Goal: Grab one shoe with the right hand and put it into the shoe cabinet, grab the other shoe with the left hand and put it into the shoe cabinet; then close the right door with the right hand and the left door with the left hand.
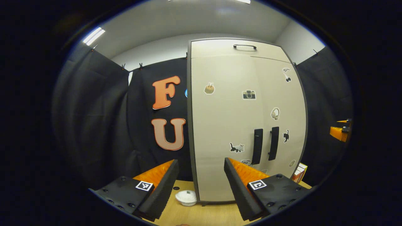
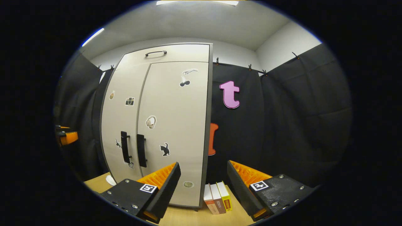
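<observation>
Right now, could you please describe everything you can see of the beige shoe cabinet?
The tall beige shoe cabinet with a dark frame stands upright on the light wooden tabletop. Both doors are shut, their two black vertical handles side by side at the seam; a black handle sits on the top panel. Small stickers dot the doors. Three books stand against its right side.

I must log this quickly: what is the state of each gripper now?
Left gripper: open, holding nothing.
Right gripper: open, holding nothing.
</observation>
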